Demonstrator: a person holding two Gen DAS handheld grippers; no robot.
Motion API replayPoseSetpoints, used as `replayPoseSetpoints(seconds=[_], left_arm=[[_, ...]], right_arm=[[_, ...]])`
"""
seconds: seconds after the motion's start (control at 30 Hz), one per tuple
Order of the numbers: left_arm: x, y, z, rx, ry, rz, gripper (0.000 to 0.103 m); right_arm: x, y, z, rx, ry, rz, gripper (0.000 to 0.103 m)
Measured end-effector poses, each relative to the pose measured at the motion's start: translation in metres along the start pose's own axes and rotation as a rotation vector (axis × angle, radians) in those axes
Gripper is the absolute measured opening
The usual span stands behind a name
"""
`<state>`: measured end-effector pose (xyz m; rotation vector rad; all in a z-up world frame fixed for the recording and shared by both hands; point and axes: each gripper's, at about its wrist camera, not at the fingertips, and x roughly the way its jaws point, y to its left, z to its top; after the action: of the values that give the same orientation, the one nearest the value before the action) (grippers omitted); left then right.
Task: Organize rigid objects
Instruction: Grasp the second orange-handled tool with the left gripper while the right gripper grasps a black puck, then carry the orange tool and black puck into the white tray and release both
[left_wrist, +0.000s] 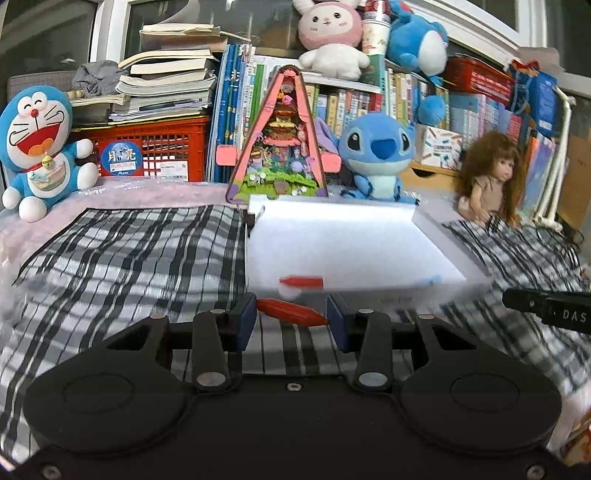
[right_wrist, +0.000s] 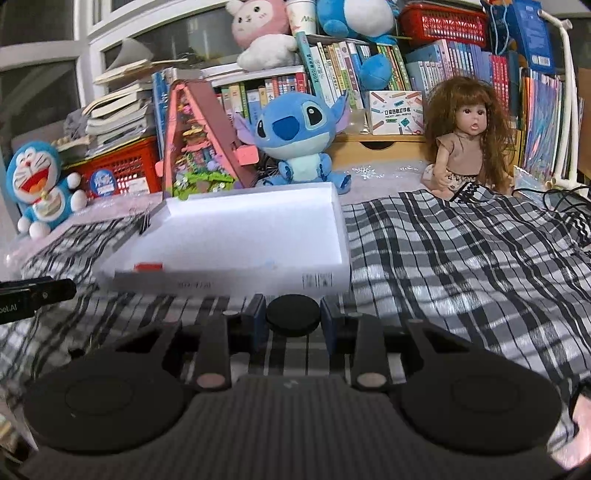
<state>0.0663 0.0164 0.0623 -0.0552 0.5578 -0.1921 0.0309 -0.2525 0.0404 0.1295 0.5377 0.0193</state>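
Left gripper (left_wrist: 291, 317) jaws clamp a red spindle (left_wrist: 291, 313), seen only in its view; right gripper (right_wrist: 293, 315) jaws clamp a black disc (right_wrist: 293, 314), white box (right_wrist: 236, 236) above.

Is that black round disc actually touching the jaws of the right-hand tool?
Touching. The right wrist view shows the black disc wedged between the right gripper jaws, both blue pads pressed against its sides with no gap.

A black-and-white plaid cloth (right_wrist: 461, 258) lies under a white box (right_wrist: 240, 236), a red spindle-shaped piece (left_wrist: 291, 312) and a black disc (right_wrist: 293, 314).
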Motion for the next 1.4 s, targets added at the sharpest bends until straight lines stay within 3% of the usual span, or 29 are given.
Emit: replayPoseSetpoints(seconds=[0.2, 0.3, 0.53, 0.9, 1.4], left_arm=[[0.032, -0.002, 0.038, -0.069, 0.069, -0.004, 0.039], [0.051, -0.007, 0.050, -0.057, 0.102, 0.001, 0.039], [0.111, -0.009, 0.070, -0.109, 0.241, 0.017, 0.039], [0.157, -0.010, 0.060, -0.116, 0.273, 0.076, 0.039], [0.162, -0.014, 0.050, -0.095, 0.255, 0.111, 0.040]], right_arm=[[0.024, -0.004, 0.036, 0.049, 0.043, 0.021, 0.037], [0.041, -0.007, 0.051, 0.093, 0.085, 0.055, 0.037], [0.097, -0.003, 0.083, 0.154, 0.248, 0.107, 0.037], [0.146, 0.028, 0.077, 0.044, 0.301, 0.071, 0.037], [0.152, 0.037, 0.061, -0.055, 0.281, 0.034, 0.038]])
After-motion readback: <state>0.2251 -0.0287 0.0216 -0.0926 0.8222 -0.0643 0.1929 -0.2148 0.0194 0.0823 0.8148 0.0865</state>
